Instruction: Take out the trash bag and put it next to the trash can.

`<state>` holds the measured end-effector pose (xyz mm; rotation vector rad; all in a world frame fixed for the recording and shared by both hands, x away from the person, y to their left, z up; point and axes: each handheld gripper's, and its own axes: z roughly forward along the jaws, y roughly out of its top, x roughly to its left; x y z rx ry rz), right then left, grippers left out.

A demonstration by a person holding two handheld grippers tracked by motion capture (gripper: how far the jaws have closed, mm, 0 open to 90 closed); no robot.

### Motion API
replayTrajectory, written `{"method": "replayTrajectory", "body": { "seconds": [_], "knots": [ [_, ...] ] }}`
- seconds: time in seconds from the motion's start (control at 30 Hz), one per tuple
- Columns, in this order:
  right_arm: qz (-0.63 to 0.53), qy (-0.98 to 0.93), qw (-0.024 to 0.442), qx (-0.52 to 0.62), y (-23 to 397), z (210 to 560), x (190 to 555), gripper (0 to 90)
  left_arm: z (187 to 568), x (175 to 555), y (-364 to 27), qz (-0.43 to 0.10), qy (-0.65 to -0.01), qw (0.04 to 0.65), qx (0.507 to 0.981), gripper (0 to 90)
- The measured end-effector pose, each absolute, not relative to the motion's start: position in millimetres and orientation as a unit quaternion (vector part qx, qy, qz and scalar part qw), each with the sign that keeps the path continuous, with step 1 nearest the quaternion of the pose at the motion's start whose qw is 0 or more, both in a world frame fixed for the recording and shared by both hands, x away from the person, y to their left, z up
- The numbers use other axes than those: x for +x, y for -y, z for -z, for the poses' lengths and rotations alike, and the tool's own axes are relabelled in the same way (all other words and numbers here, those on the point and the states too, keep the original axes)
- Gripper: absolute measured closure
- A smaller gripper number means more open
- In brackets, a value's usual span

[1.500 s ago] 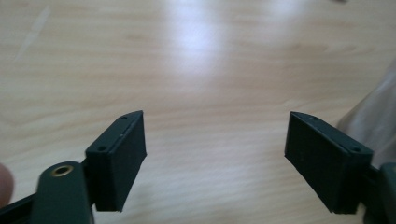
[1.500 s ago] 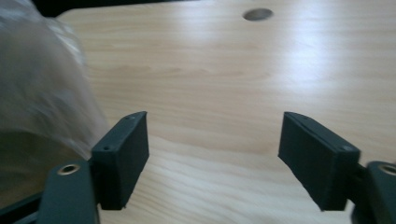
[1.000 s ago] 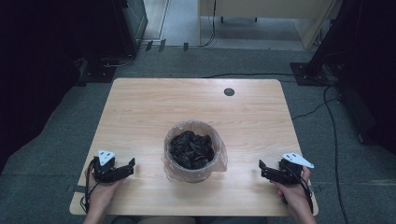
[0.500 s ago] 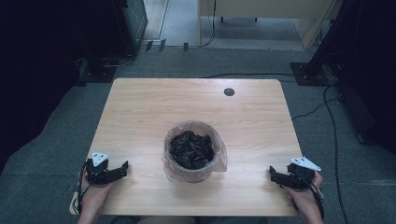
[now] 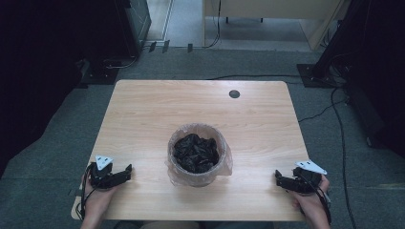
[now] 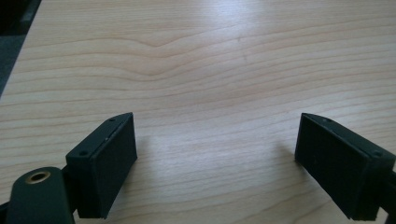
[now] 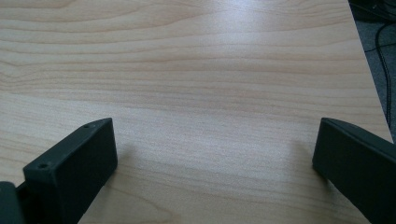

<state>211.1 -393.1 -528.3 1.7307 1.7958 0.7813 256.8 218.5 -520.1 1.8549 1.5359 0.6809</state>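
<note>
Bin [image 5: 198, 155] midway between left tool [image 5: 125, 171] and right tool [image 5: 279, 180]

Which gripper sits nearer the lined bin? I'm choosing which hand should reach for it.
The left gripper looks nearer: less bare table separates it from the bin than separates the right gripper, near the table's right edge.

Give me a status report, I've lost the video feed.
Left gripper open, right gripper open, both empty at table's near edge. Lined bin upright mid-table, untouched. Bare table between grippers and bin.
</note>
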Motion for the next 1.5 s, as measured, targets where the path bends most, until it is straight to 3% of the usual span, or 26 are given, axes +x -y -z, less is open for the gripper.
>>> {"method": "replayTrajectory", "body": {
  "seconds": [0.7,1.1,1.23,1.33,1.5],
  "knots": [
    [-0.288,-0.662,0.262,0.640,392.8,528.4,211.8,0.0,504.6,236.3,-120.9,-0.202,-0.484,0.374,0.765,13.3],
    [-0.286,-0.655,0.264,0.648,390.9,528.3,212.8,0.0,502.9,240.5,-87.5,-0.238,-0.462,0.362,0.774,13.4],
    [-0.284,-0.649,0.266,0.653,389.3,528.2,213.1,0.0,499.3,240.9,-79.5,-0.257,-0.443,0.358,0.781,23.2],
    [-0.289,-0.634,0.268,0.665,386.6,525.9,211.5,7.3,497.6,243.7,-77.0,-0.251,-0.446,0.351,0.784,28.5],
    [-0.305,-0.631,0.252,0.667,379.5,521.1,208.7,7.4,492.4,244.9,-73.2,-0.247,-0.443,0.368,0.779,54.1]
  ]
}}
